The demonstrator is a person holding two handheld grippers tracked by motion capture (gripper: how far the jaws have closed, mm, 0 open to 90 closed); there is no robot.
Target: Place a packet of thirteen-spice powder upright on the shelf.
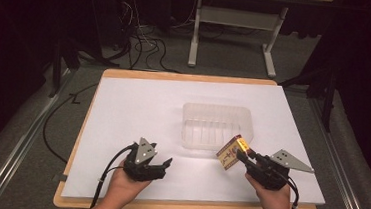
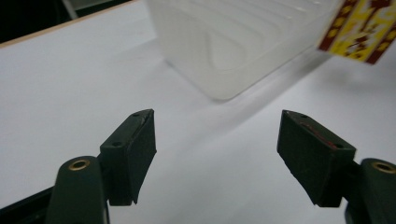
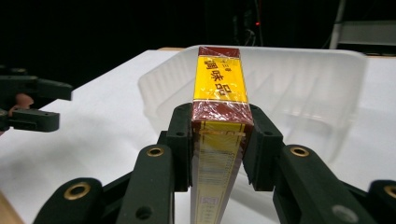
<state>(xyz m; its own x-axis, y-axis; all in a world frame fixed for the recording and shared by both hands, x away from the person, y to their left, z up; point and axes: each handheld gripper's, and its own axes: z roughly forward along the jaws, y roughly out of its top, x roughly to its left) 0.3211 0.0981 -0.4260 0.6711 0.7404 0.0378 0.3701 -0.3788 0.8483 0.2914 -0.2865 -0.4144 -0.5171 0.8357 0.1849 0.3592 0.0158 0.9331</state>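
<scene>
Your right tool (image 3: 217, 140) has a firm clamp on one slim box (image 1: 230, 153), pads pressed flat against its two broad faces. It's a yellow and dark-red packet wrapped in shiny film, with printed characters running down the narrow yellow edge that faces the right gripper view; from above you see a patterned yellow panel with a red border. You hold it tilted, off the white sheet (image 1: 138, 111), just beside the near right corner of the clear plastic tray (image 1: 216, 124), and the right gripper view puts the tray straight beyond the box.

Your left tool (image 2: 217, 154) has nothing in it: jaws partly apart, bare white sheet between them. It sits low at the near left, well apart from the tray and from the box.

Look at the room you've got: the tray lies right of the sheet's middle, with open white sheet to its left, behind it and in front. The sheet covers nearly the whole worktop (image 1: 185, 77), a strip of wood showing at the far and near edges. Your right hand (image 1: 275, 198) is close to the near right corner of the sheet.

The count: one box, one tray, two tools.
</scene>
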